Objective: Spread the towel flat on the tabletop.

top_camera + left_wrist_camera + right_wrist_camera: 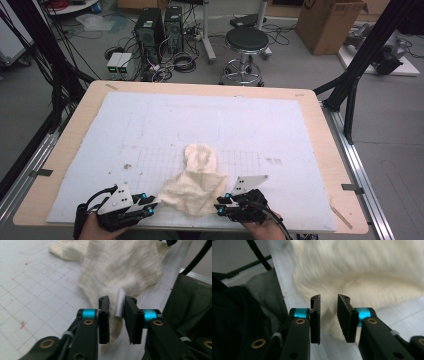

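Observation:
A cream-coloured knitted cloth (197, 187) lies crumpled on the white gridded mat (150, 130), near the front edge of the table. One narrow end of it reaches away from me. My left gripper (150, 206) sits at the cloth's left corner and my right gripper (221, 206) at its right corner, both low over the mat. In the left gripper view the jaws (117, 315) stand apart, with the cloth (120, 265) just beyond and under them. The right gripper view shows its jaws (329, 312) apart too, in front of the blurred cloth (362, 272). Neither pair of pads presses on the fabric.
The mat covers most of a wooden table (80, 130). Beyond the far edge stand a black stool (246, 40), computer towers (150, 27) with cables, and a cardboard box (327, 22). Black frame posts (350, 85) rise at both sides.

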{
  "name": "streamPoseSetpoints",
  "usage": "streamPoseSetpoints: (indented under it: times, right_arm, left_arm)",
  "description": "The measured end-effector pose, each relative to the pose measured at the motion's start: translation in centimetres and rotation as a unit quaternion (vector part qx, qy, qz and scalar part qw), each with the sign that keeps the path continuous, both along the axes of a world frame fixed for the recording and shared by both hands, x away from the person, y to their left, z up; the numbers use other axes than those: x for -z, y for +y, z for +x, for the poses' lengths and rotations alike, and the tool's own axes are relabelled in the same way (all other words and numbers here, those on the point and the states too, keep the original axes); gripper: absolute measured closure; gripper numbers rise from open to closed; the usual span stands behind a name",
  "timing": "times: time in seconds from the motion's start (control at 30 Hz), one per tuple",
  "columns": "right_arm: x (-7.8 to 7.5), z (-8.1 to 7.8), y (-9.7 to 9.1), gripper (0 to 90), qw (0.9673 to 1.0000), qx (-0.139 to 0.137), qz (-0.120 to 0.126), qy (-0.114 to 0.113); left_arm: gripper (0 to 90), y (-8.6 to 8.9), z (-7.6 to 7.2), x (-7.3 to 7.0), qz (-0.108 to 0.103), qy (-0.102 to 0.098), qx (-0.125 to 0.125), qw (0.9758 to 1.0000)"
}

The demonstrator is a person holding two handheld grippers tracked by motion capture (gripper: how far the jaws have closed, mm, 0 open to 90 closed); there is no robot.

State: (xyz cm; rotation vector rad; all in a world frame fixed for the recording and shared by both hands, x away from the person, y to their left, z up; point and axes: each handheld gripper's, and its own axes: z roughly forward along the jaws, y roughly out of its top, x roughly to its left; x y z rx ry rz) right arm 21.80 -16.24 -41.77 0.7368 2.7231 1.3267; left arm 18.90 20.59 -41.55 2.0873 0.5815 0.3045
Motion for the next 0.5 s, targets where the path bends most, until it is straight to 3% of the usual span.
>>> streamPoseSetpoints:
  times: [0.1, 0.2, 0.4, 0.5]
  right_arm:
    - [-1.4, -0.1, -1.0, 64.9, 0.9993, 0.014, 0.022, -0.027]
    - [-2.1, 0.7, -1.9, 62.4, 0.9981, 0.035, 0.021, -0.046]
    - [-2.0, 3.3, -2.9, 60.7, 0.9957, 0.074, 0.012, -0.054]
    - [-1.6, 4.5, -3.2, 57.7, 0.9952, 0.078, 0.024, -0.054]
  left_arm:
    - [59.6, 0.0, 0.2, -0.6, -0.007, -0.004, 0.002, 1.0000]
    - [57.9, -0.2, 1.6, -1.2, -0.012, -0.008, -0.003, 0.9999]
    - [59.5, -2.1, 6.6, -2.8, -0.036, -0.006, -0.023, 0.9991]
    - [60.6, -3.5, 8.9, -3.0, -0.022, -0.014, -0.036, 0.9990]
